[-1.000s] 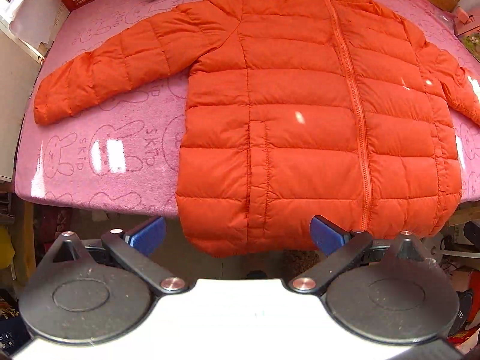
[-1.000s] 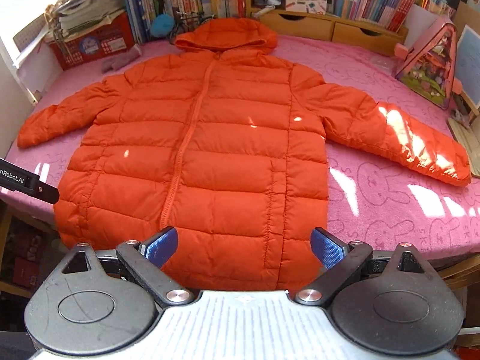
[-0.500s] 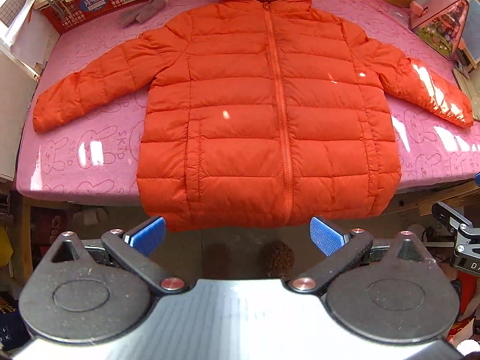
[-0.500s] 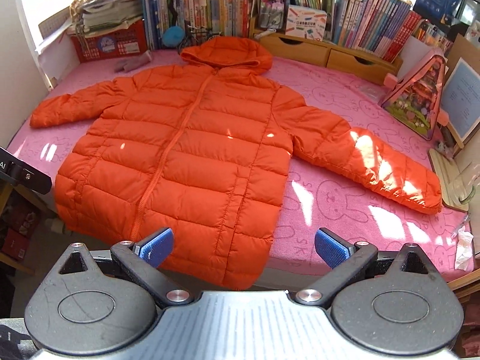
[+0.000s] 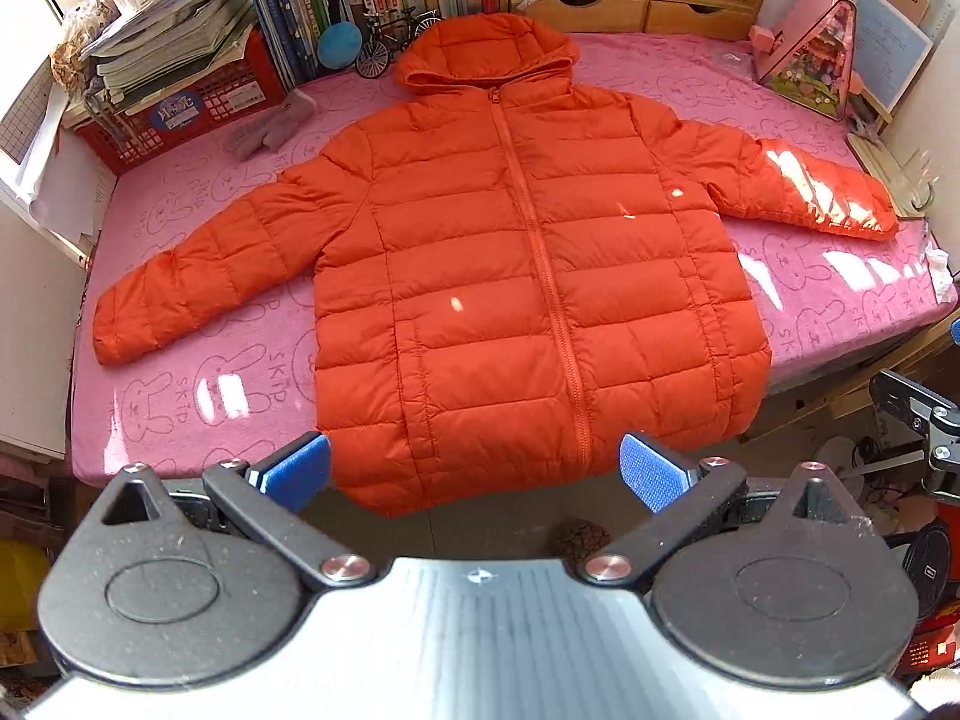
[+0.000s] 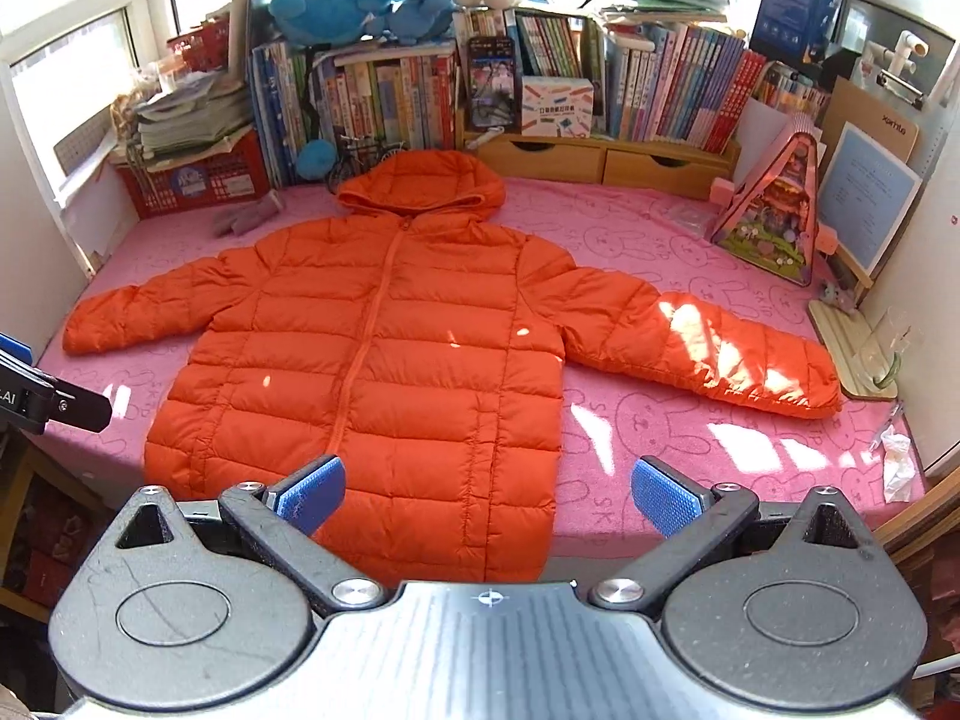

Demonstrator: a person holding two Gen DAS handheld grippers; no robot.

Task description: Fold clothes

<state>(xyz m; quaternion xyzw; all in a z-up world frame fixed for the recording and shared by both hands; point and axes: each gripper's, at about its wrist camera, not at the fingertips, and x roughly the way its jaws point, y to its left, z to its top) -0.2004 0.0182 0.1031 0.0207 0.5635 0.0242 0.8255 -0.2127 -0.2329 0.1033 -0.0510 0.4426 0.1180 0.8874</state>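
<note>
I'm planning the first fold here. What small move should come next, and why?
Probably bring the left gripper to the cuff of the sleeve on its side. The orange jacket lies flat, zipped, both sleeves spread, and both grippers are open and empty, off the table's near edge.

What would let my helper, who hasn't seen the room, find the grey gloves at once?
Start at the pink bunny-print cover where the orange jacket lies spread. Go to its far left corner, by the red crate stacked with papers. The grey gloves lie just in front of that crate: the only small, dull-coloured knitted thing there.
</note>
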